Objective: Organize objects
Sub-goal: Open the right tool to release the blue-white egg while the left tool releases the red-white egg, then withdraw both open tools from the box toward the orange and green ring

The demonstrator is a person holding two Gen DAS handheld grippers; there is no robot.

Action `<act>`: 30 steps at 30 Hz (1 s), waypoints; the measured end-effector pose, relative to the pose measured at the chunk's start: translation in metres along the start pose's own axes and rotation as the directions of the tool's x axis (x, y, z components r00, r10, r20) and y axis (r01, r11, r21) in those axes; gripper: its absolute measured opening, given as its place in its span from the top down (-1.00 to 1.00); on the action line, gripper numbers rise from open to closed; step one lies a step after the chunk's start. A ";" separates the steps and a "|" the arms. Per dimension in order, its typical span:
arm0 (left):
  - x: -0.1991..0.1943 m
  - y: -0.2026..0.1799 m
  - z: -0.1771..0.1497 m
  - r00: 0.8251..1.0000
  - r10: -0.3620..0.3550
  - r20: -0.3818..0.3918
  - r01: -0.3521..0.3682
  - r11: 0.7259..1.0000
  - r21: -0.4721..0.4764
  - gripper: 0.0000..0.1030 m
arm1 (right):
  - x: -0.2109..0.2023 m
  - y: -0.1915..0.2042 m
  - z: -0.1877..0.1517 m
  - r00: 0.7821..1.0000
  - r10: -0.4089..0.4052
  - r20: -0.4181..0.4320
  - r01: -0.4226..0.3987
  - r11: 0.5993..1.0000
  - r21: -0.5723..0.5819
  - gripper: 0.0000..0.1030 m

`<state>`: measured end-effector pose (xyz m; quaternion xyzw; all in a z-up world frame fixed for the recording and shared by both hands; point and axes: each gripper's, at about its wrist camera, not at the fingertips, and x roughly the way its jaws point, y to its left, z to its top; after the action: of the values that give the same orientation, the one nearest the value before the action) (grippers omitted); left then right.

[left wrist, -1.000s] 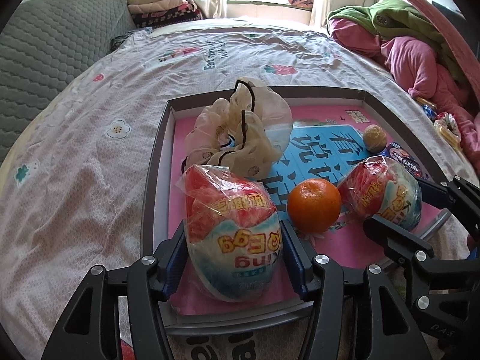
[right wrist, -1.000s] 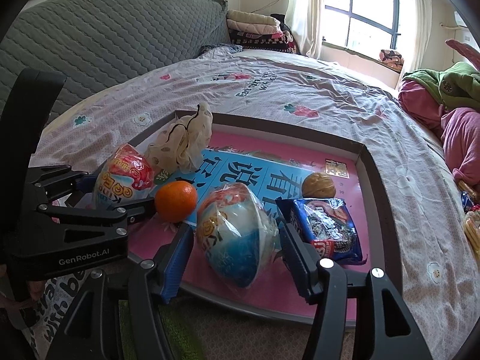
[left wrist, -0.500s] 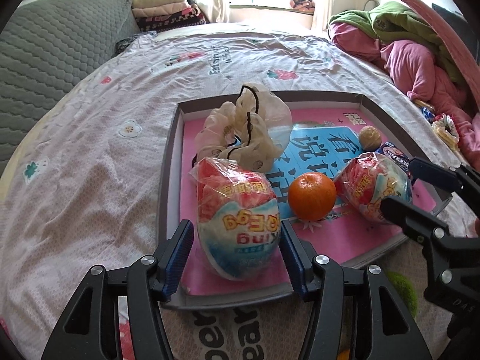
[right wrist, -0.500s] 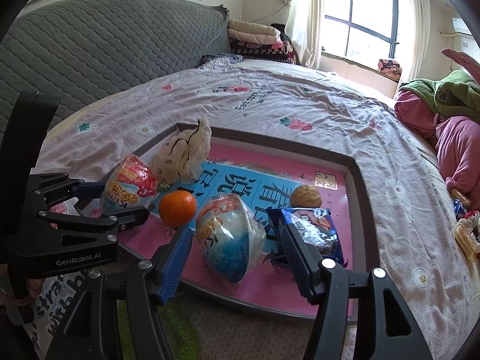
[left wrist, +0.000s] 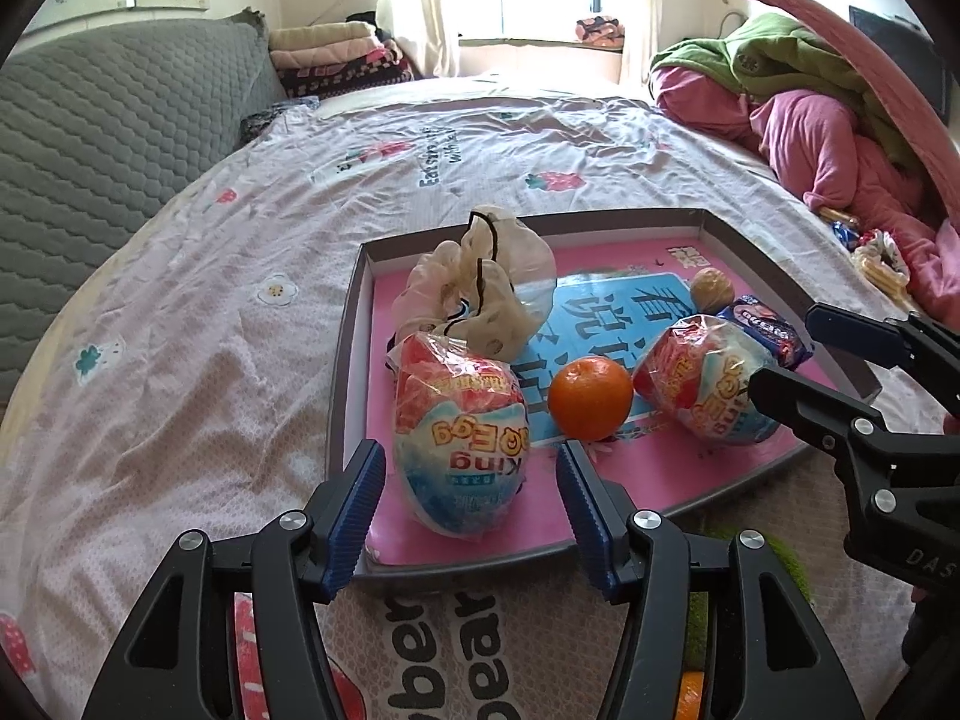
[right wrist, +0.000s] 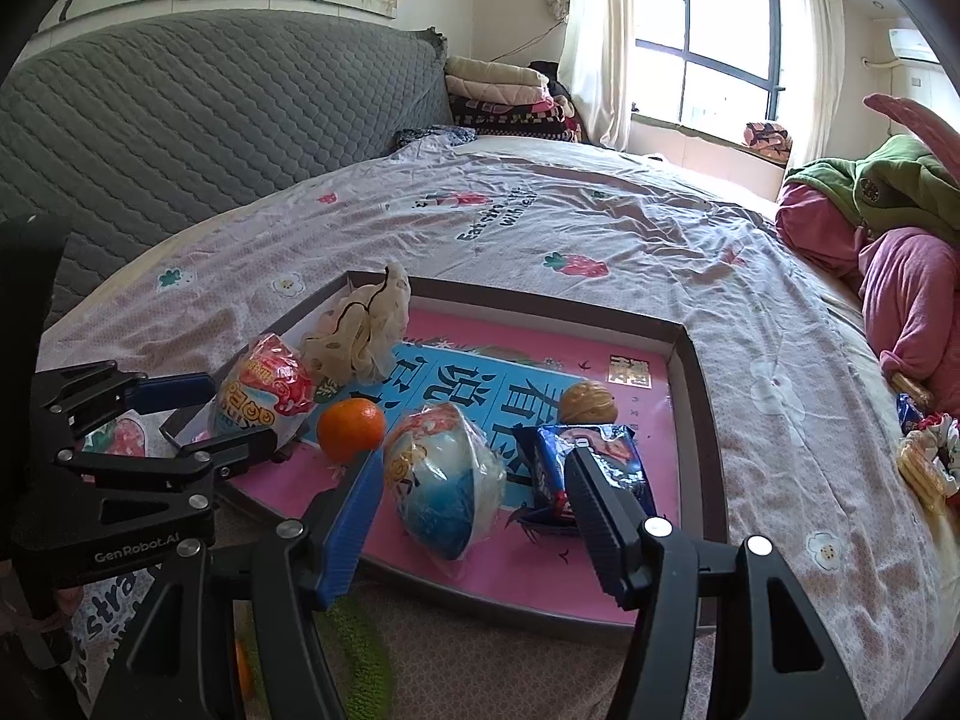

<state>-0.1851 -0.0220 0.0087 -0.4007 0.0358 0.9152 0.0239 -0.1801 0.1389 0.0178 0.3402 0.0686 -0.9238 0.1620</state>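
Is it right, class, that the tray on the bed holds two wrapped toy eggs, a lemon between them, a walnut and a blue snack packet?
Not quite. The fruit between the two wrapped toy eggs is an orange, not a lemon; the left wrist view shows it plainly. The rest stands: the tray lies on the bed and also holds a walnut and a blue snack packet.

Daylit bedroom with a wide bed
Grey quilted headboard left; curtained window far; floral pink bedsheet covers the bed.
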 end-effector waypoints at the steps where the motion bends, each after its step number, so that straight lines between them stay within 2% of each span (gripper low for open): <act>1: -0.001 0.000 0.000 1.000 0.006 0.001 -0.006 1.000 -0.001 -0.21 | -0.001 0.000 0.000 1.000 -0.003 0.004 0.003 1.000 0.001 -0.21; 13: -0.026 -0.002 -0.003 0.998 0.025 0.057 -0.023 0.999 -0.033 -0.24 | -0.029 -0.007 0.001 0.995 -0.007 0.095 0.004 0.999 0.032 -0.28; 21: -0.044 -0.004 -0.005 0.994 0.039 0.100 -0.036 0.999 -0.034 -0.25 | -0.055 -0.009 -0.002 0.982 -0.047 0.184 0.039 0.998 0.044 -0.29; 26: -0.051 -0.004 -0.015 0.994 0.029 0.101 -0.024 0.999 -0.047 -0.26 | -0.069 -0.010 -0.006 0.973 -0.036 0.227 0.021 0.998 0.067 -0.36; 30: -0.058 -0.005 -0.019 0.991 0.049 0.125 -0.044 0.998 -0.042 -0.27 | -0.073 -0.007 -0.008 0.970 -0.034 0.241 0.019 0.998 0.065 -0.37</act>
<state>-0.1314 -0.0191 0.0381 -0.3417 0.0257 0.9395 -0.0030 -0.1252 0.1664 0.0593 0.2289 0.0240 -0.9621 0.1461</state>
